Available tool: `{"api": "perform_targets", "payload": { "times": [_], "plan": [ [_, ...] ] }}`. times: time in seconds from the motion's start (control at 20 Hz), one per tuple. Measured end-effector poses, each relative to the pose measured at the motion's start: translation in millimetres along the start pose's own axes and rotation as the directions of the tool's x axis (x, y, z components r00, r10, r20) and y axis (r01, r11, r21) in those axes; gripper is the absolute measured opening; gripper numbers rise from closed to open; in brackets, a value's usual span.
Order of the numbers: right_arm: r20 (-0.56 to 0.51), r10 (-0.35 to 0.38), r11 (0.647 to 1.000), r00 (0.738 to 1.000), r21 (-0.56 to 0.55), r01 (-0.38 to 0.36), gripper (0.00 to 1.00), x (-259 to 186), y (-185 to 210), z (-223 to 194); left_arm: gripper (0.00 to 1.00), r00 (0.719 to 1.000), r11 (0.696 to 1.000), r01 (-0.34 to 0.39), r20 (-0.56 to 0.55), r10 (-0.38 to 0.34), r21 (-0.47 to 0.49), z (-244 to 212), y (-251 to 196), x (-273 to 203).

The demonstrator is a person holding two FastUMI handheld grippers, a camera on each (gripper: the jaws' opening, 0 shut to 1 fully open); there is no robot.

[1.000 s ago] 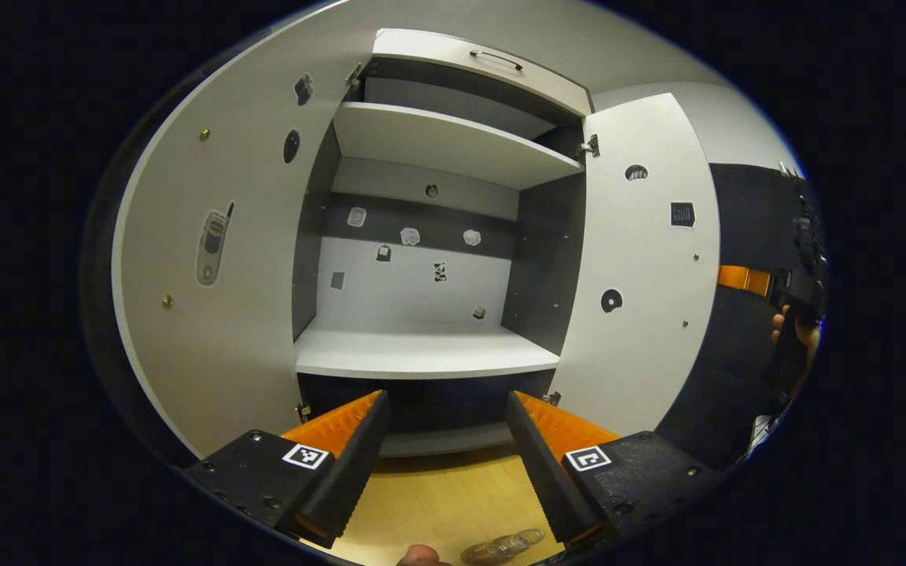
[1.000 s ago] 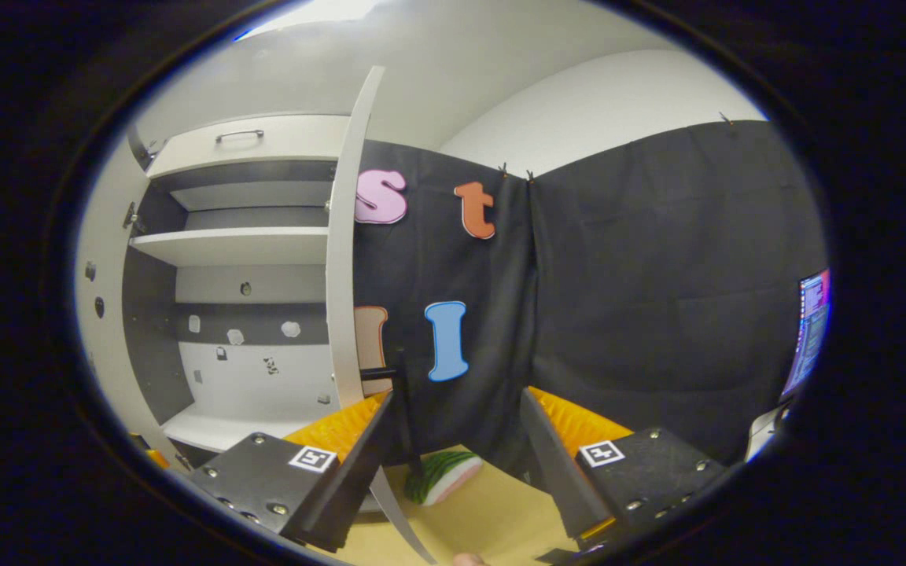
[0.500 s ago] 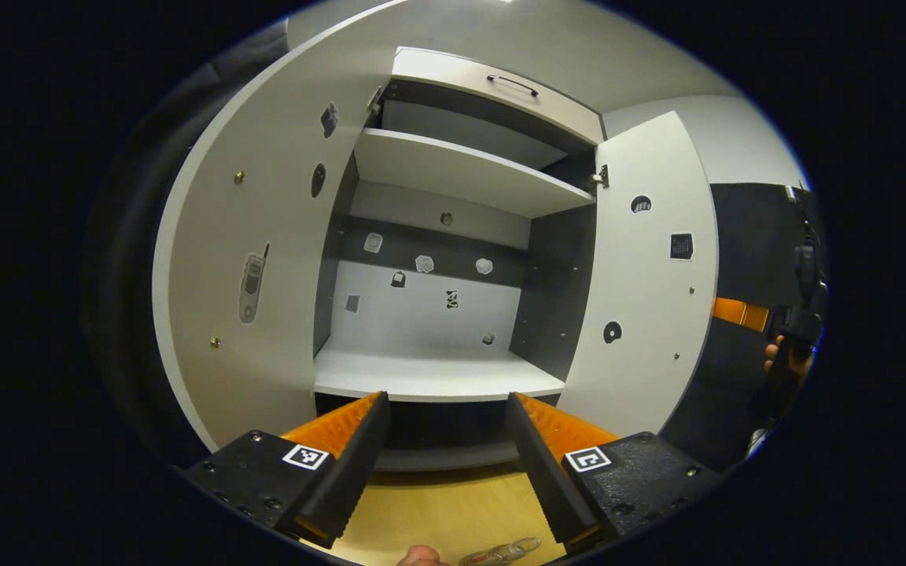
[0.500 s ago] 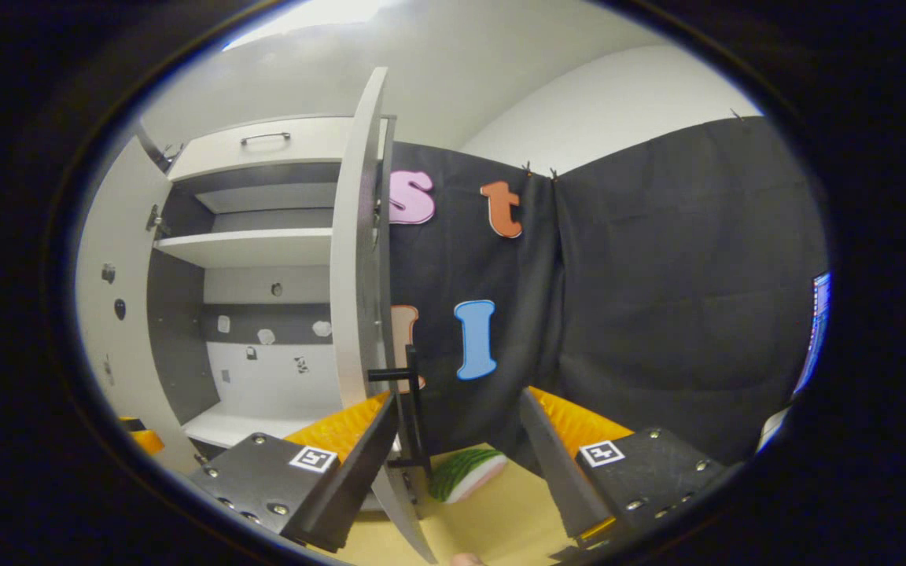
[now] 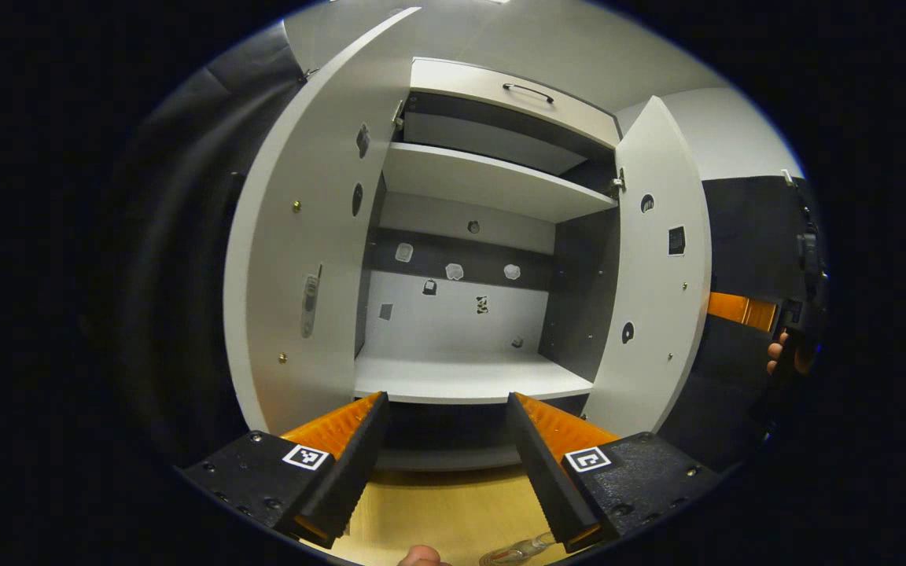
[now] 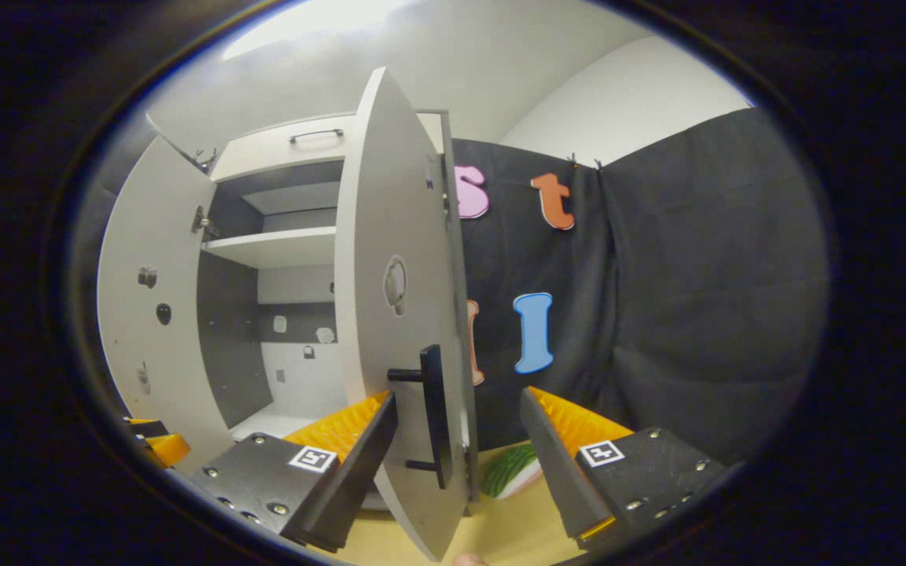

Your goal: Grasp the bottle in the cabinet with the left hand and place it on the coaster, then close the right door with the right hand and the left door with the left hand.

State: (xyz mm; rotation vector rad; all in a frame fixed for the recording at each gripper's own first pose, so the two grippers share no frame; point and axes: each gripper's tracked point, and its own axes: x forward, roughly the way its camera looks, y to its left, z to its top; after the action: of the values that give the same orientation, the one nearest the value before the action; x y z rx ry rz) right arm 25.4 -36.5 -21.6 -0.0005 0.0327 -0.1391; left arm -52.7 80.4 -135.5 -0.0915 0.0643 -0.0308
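Note:
The cabinet (image 5: 469,377) stands ahead with a bare lower shelf and both doors ajar. In the left gripper view my left gripper (image 5: 447,405) is open, low in front of the shelf, holding nothing. A clear bottle (image 5: 516,553) peeks in at the bottom edge on the wooden table (image 5: 437,511). The right door (image 5: 657,291) is swung partway inward. In the right gripper view my right gripper (image 6: 459,397) is open at that door's (image 6: 390,314) outer face. The black handle (image 6: 433,417) shows between its fingers, which are spread wide and do not press on it.
The left door (image 5: 303,259) hangs open at the left, also seen as the left door (image 6: 142,314). A green-striped slice-shaped object (image 6: 512,470) lies on the table behind the right door. The other gripper (image 5: 803,314), held by a hand, is at the far right.
The right door has swung from edge-on toward the cabinet, showing its outer face and handle. My left gripper has drawn back and shifted, so the cabinet looks smaller and the bottle slips lower.

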Motion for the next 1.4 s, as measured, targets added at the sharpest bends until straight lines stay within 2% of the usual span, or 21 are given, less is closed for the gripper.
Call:
{"api": "perform_targets", "payload": {
  "times": [0.05, 0.15, 0.2, 0.25, 0.35, 0.4, 0.45, 0.5, 0.65, 0.8, 0.95, 1.05, 1.1, 1.15, 1.3, 1.35, 1.4],
  "plan": [
    [0.000, 0.015, 1.000, 1.000, 0.005, -0.015, 0.96, 1, 8, -1, 0.94, 1.000, 1.000, -0.011, 0.003, 0.011, 0.003, 1, 4, -2],
    [-0.005, 0.046, 0.999, 0.999, 0.018, -0.046, 0.96, 6, 25, -4, 0.94, 0.999, 1.000, -0.031, 0.008, 0.031, 0.003, 3, 12, -5],
    [-0.008, 0.065, 0.998, 0.998, 0.022, -0.064, 0.92, 8, 34, -6, 0.94, 0.999, 0.999, -0.044, 0.008, 0.044, 0.002, 4, 17, -6],
    [-0.013, 0.085, 0.996, 0.996, 0.025, -0.084, 0.96, 11, 43, -9, 0.94, 0.998, 0.998, -0.057, 0.009, 0.057, 0.001, 4, 23, -8],
    [-0.022, 0.130, 0.991, 0.991, 0.033, -0.129, 0.93, 16, 64, -12, 0.94, 0.997, 0.997, -0.081, 0.014, 0.081, 0.000, 7, 31, -4],
    [-0.026, 0.147, 0.989, 0.989, 0.033, -0.147, 0.97, 18, 72, -13, 0.93, 0.996, 0.996, -0.086, 0.015, 0.086, -0.004, 7, 34, -6],
    [-0.028, 0.164, 0.986, 0.986, 0.029, -0.163, 0.97, 21, 79, -14, 0.88, 0.996, 0.996, -0.093, 0.016, 0.093, -0.009, 7, 35, -8],
    [-0.029, 0.176, 0.984, 0.984, 0.025, -0.176, 0.92, 23, 86, -14, 0.91, 0.995, 0.995, -0.095, 0.022, 0.095, -0.013, 9, 36, -11],
    [-0.035, 0.214, 0.977, 0.976, 0.030, -0.213, 0.92, 22, 104, -17, 0.87, 0.994, 0.994, -0.105, 0.030, 0.105, -0.016, 10, 40, -27],
    [-0.040, 0.244, 0.969, 0.969, 0.050, -0.242, 0.92, 23, 122, -19, 0.90, 0.993, 0.993, -0.113, 0.035, 0.114, -0.027, 14, 46, -31],
    [-0.041, 0.259, 0.965, 0.965, 0.046, -0.257, 0.93, 22, 133, -22, 0.90, 0.989, 0.989, -0.140, 0.044, 0.142, -0.048, 21, 60, -40],
    [-0.042, 0.263, 0.964, 0.964, 0.045, -0.261, 0.92, 22, 136, -24, 0.94, 0.982, 0.983, -0.175, 0.057, 0.179, -0.057, 26, 75, -47],
    [-0.042, 0.263, 0.964, 0.964, 0.047, -0.261, 0.92, 22, 138, -23, 0.87, 0.979, 0.979, -0.194, 0.055, 0.197, -0.059, 26, 85, -50],
    [-0.041, 0.261, 0.965, 0.965, 0.049, -0.259, 0.92, 20, 137, -21, 0.93, 0.976, 0.976, -0.209, 0.056, 0.213, -0.060, 27, 93, -53],
    [-0.039, 0.252, 0.967, 0.967, 0.046, -0.250, 0.92, 20, 137, -22, 0.94, 0.962, 0.963, -0.262, 0.061, 0.265, -0.055, 30, 122, -55],
    [-0.039, 0.244, 0.969, 0.969, 0.041, -0.243, 0.96, 19, 136, -22, 0.94, 0.958, 0.960, -0.277, 0.059, 0.280, -0.051, 31, 129, -55],
    [-0.039, 0.236, 0.971, 0.971, 0.036, -0.235, 0.96, 19, 134, -22, 0.94, 0.954, 0.956, -0.292, 0.063, 0.294, -0.042, 32, 136, -55]
  ]
}}
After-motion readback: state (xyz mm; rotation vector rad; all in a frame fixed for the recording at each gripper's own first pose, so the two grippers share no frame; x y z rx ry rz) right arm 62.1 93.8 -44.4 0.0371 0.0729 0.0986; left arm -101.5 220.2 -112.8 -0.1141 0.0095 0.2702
